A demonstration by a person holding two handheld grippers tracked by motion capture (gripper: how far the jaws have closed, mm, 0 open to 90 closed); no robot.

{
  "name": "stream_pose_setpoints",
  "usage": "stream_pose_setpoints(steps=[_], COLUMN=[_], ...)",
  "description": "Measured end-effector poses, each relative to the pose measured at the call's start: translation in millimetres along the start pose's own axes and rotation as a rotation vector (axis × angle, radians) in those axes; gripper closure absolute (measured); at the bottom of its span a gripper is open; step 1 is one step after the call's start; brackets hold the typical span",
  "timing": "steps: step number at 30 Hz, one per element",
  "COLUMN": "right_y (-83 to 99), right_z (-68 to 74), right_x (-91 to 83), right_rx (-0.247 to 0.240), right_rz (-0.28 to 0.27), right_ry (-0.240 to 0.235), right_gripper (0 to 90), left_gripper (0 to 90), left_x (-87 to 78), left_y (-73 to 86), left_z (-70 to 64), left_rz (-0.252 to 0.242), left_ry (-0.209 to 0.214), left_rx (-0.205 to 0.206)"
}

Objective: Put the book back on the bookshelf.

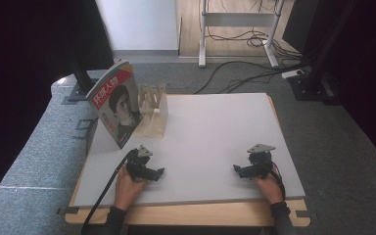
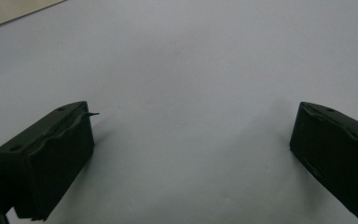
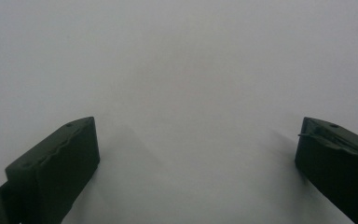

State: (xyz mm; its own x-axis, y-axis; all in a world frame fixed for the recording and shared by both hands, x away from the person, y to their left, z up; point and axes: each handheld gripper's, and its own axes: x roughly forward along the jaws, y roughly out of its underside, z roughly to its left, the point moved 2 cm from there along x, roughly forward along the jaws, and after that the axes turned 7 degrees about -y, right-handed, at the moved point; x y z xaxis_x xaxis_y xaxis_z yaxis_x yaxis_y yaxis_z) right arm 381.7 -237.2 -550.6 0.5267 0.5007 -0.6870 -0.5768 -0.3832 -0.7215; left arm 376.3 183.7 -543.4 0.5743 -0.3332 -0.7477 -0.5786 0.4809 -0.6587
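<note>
Both hand-held grippers released: left (image 1: 159,172), right (image 1: 236,169); magazine (image 1: 116,102) beyond left.

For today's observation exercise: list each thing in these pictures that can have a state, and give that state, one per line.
left gripper: open, empty, low over the table
right gripper: open, empty, low over the table
magazine: closed, upright, leaning against the rack
wooden rack: standing at the table's far left, slots empty
table: white top bare between the grippers

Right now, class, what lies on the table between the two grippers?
Nothing: in the high view, bare white tabletop runs from the left gripper to the right gripper. The magazine and wooden rack stand farther back.
</note>
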Motion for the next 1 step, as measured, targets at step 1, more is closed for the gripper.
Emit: stream_pose_setpoints(steps=[1], right_y=[0.0], right_z=[-0.2], right_x=[0.0], right_rx=[0.000], right_rz=[0.001], right_ry=[0.000], right_gripper=[0.0], left_gripper=[0.0], left_x=[0.0], left_y=[0.0], left_z=[-0.1], left_rz=[0.000], left_ry=[0.000], left_rx=[0.000])
